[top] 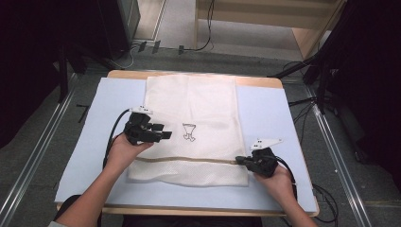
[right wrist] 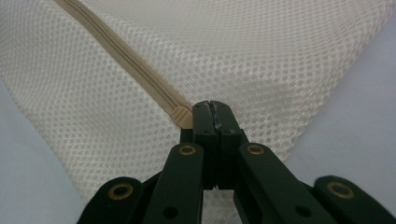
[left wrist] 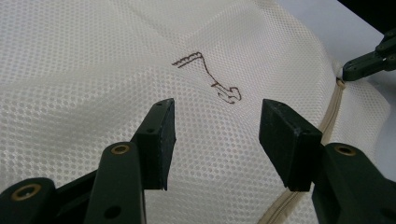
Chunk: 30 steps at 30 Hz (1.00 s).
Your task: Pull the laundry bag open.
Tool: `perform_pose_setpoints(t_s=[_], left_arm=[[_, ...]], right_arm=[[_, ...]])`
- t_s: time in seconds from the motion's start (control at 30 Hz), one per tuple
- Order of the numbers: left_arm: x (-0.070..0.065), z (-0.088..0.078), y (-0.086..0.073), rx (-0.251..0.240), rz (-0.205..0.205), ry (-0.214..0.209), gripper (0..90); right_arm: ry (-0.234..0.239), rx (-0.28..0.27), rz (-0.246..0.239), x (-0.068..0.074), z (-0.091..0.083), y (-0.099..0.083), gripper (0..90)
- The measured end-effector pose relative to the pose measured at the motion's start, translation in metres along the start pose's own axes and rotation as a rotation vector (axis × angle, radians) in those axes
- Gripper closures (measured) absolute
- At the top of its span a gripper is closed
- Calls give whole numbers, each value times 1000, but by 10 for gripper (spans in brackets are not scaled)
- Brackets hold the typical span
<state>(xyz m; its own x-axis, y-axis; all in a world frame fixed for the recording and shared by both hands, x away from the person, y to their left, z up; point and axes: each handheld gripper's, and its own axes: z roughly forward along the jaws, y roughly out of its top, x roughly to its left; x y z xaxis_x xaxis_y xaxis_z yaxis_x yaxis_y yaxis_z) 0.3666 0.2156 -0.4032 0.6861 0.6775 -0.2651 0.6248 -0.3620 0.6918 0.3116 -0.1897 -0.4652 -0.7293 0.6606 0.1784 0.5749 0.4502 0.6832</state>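
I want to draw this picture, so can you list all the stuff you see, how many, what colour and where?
Mesh bag: one, cream white, middle of the table.
Zipper: one, beige, across the bag's near part.
Drawn mark: one, dark brown, bag's middle.
Table: one, pale blue top, wooden edge.
Left gripper: one, black, open above the bag.
Right gripper: one, black, shut at the zipper's end.
Hands: two, holding the grippers.

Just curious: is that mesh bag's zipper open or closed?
Closed, apparently: the zipper runs as one unbroken tan line across the mesh bag, no gap visible.
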Motion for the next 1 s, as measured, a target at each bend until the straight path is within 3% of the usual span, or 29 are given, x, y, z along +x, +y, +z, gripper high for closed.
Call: perform_pose_setpoints(t_s=[0.2, 0.43, 0.8, 1.0], left_arm=[[-12, 7, 5, 13, 20, -27, 499], [-30, 19, 14, 33, 42, -78, 528], [-57, 48, 22, 82, 77, -135, 579], [-72, 62, 26, 95, 99, -159, 651]], right_arm=[[-1, -19, -13, -5, -5, -2, 900], [-7, 2, -29, -9, -6, -8, 900], [30, -21, -13, -15, -1, -14, 900], [32, -17, 3, -17, -1, -13, 900]])
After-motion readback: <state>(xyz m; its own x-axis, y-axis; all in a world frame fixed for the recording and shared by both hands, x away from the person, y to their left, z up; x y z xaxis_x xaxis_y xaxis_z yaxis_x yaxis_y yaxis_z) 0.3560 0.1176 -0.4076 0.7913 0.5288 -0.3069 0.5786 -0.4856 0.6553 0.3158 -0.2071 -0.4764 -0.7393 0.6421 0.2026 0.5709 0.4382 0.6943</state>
